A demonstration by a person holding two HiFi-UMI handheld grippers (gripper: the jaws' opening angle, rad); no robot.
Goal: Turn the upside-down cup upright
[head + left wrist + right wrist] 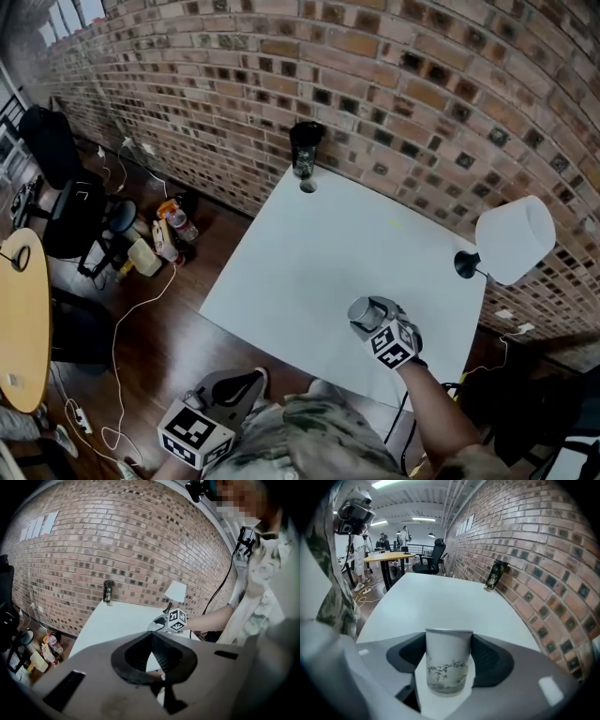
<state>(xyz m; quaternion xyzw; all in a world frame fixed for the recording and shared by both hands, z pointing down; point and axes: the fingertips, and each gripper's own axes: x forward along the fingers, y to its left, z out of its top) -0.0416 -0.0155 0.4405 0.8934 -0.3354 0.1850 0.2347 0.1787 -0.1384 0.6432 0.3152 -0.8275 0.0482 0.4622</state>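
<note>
A white paper cup (447, 663) with a bamboo print stands between the jaws of my right gripper (449, 639), its wider end away from the camera. Both pads touch its sides, so the gripper is shut on it. In the head view the cup (364, 311) shows a grey round top near the front right of the white table (309, 253), with my right gripper (370, 319) on it. My left gripper (253, 375) hangs off the table's front edge, beside the person's body. Its jaws meet at the tips with nothing in them (151, 637). The left gripper view also catches the cup (157, 626).
A dark tall bottle (305, 150) stands at the table's far corner by the brick wall. A white-shaded lamp (511, 239) is on the right edge. Bottles and cables (169, 230) litter the floor at left, near a black chair (56, 159) and a round wooden table (23, 319).
</note>
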